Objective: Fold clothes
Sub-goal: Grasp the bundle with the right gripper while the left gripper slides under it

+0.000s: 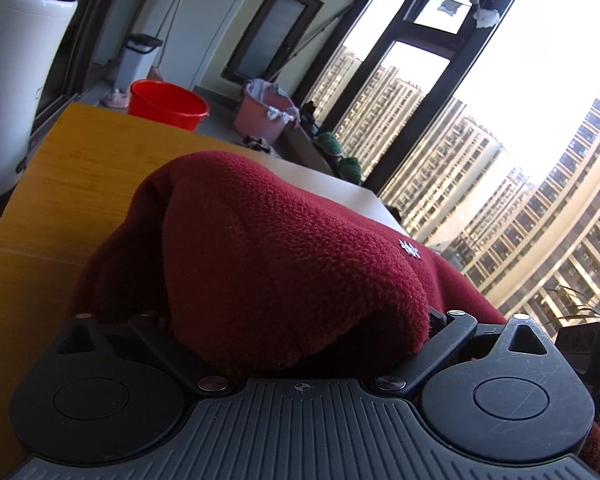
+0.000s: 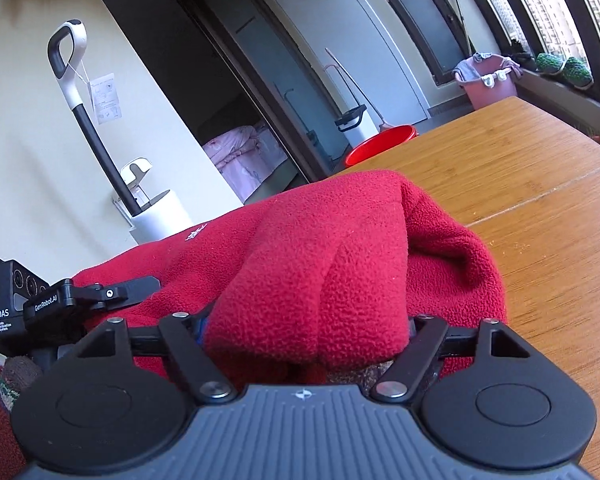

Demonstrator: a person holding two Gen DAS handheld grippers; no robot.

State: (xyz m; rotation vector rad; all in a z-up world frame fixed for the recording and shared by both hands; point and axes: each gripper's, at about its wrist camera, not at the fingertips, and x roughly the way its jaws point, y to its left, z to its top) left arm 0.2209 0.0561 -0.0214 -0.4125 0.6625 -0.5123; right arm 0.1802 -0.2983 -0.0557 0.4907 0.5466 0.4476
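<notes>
A dark red fleece garment lies heaped on the wooden table. It rises in a thick fold over my left gripper and hides the fingertips; the linkage arms stand splayed wide. In the right wrist view the same fleece bulges up between the spread arms of my right gripper, whose pads are also covered. The left gripper's body shows at the left, one black finger resting against the fleece. A small white emblem marks the garment.
The table extends to the right with a seam across it. Beyond its far edge stand a red bucket, a pink laundry basket and a white upright cleaner. Tall windows run along one side.
</notes>
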